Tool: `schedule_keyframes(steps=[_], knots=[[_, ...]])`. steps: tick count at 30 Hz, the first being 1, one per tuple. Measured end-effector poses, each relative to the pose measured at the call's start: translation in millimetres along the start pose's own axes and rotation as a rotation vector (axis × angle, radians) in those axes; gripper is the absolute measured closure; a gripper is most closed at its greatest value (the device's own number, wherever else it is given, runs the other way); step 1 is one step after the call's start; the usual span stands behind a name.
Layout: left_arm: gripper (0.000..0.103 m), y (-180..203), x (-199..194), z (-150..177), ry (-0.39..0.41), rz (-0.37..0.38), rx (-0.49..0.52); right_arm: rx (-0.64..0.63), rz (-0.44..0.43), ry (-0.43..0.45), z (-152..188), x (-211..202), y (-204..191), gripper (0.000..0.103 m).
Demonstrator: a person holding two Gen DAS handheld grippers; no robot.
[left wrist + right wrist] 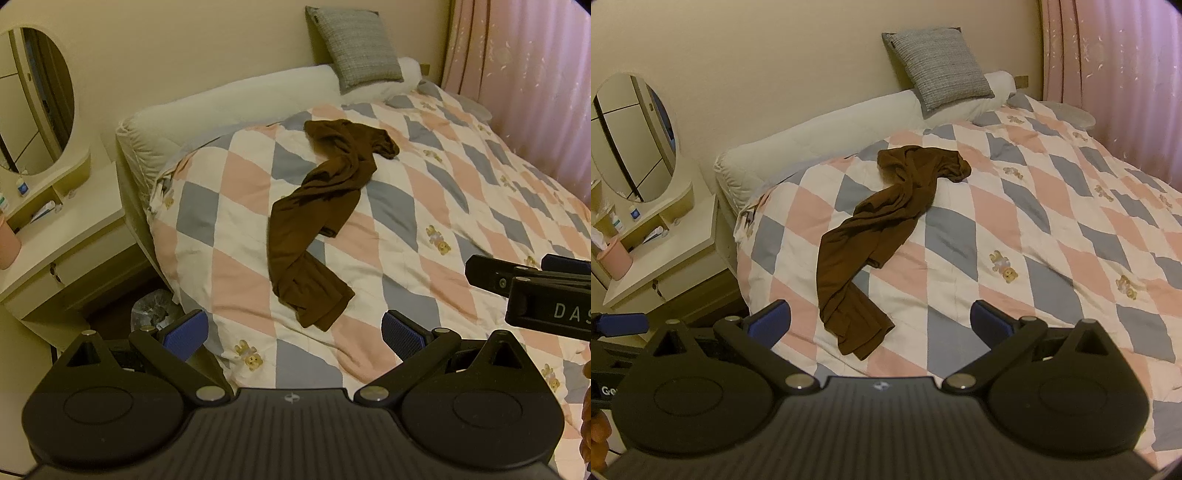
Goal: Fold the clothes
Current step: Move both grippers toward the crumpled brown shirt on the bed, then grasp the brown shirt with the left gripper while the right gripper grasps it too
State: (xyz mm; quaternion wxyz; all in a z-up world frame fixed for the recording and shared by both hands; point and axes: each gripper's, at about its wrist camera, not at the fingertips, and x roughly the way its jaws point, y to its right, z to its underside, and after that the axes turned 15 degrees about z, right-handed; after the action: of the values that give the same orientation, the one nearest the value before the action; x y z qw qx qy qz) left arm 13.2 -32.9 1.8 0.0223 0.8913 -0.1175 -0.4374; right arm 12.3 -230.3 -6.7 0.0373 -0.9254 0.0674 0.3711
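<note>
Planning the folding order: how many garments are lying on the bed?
1. A single crumpled brown garment lies twisted on the checkered quilt, stretching from near the headboard toward the near edge. None visible elsewhere, though the bed's nearest part is hidden.

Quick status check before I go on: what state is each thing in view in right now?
Dark brown garment: unfolded, twisted, lying on the checked quilt.
Left gripper: jaws open, empty.
Right gripper: jaws open, empty.
Grey square cushion: propped against the wall.
</note>
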Motion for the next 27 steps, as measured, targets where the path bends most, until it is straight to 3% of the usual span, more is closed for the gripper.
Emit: schedule_keyframes(steps=[15, 21, 27], knots=[[0.0, -19.0, 25.6, 6.5, -0.07, 0.047, -0.012, 0.023, 0.006, -0.012, 3.7, 16.6, 7.1, 0.001], [0.0, -56.0, 65.5, 15.5, -0.182, 0.041, -0.045, 0.119, 0.007, -0.024, 16.4, 42.5, 14.1, 0.001], [0.0, -85.9, 116.2, 3.9, -0.23, 0.129, -0.022, 0.203, 0.006, -0.07, 30.7, 89.9, 7.2, 0.001]])
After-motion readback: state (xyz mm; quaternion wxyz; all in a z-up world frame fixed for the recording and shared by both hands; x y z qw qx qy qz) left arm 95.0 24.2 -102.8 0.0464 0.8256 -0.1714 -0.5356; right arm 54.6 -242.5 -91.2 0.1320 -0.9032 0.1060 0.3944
